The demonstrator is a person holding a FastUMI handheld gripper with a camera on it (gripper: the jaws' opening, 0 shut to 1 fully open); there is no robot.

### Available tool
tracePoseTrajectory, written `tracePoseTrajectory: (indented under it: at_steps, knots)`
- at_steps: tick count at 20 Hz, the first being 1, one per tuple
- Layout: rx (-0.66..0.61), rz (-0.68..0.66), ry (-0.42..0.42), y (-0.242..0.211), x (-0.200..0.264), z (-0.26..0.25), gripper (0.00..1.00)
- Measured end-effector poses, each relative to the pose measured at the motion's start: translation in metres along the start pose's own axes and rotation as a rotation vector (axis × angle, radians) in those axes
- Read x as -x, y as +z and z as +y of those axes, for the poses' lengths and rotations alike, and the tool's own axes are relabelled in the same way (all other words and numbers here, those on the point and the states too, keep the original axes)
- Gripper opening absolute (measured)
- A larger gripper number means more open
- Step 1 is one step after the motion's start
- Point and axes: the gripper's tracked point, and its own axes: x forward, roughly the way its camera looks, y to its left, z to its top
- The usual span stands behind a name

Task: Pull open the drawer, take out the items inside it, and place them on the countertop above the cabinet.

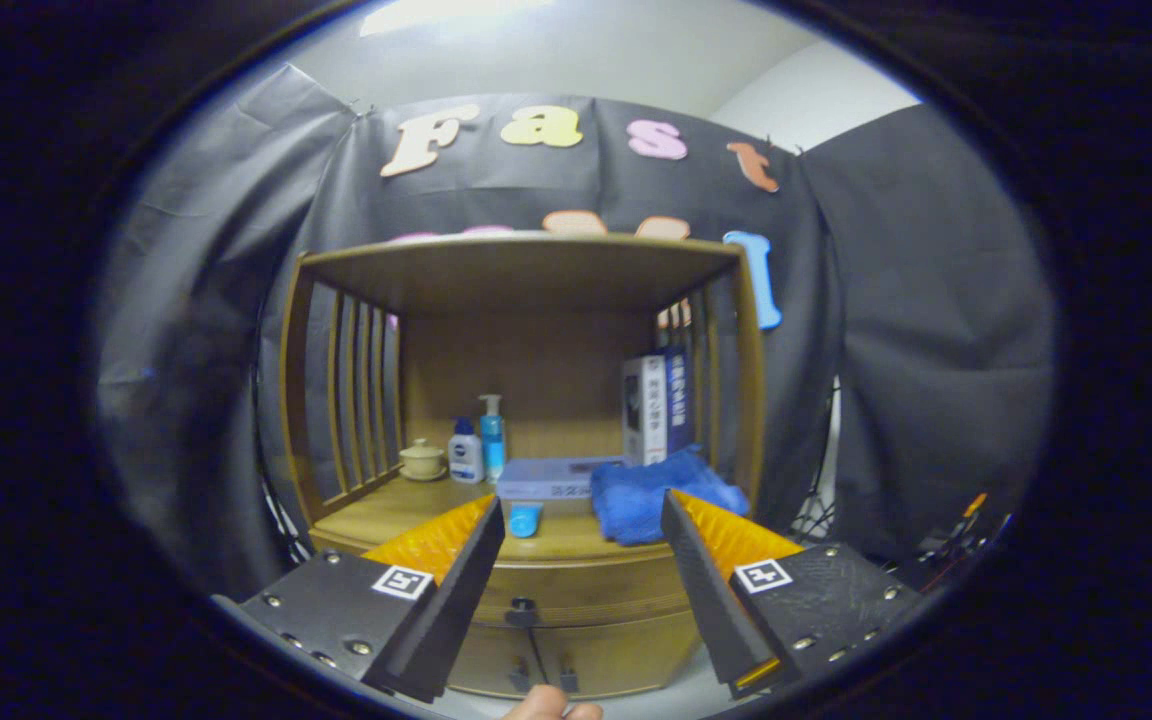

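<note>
Facing the gripper [584, 520], the shut drawer [576, 592] sits under the countertop's [386, 515] front edge, fingers spread wide and empty. A blue cloth [651, 500], flat box [551, 478], bottles [479, 450] and books [658, 405] crowd the countertop.

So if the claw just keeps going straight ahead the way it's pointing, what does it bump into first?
Probably the wooden cabinet's countertop front edge, right above the closed drawer's dark knob. The open claw holds nothing; a small blue tube lies just beyond. Depth is uncertain.
</note>
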Motion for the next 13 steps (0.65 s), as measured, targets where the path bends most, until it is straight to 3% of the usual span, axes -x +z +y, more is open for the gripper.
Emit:
tracePoseTrajectory:
  at_steps: [6,13]
  knots:
    - [0.072,-0.097,-0.094,0.042,0.039,-0.086,0.97]
    - [0.13,-0.143,-0.119,0.003,0.044,-0.188,0.97]
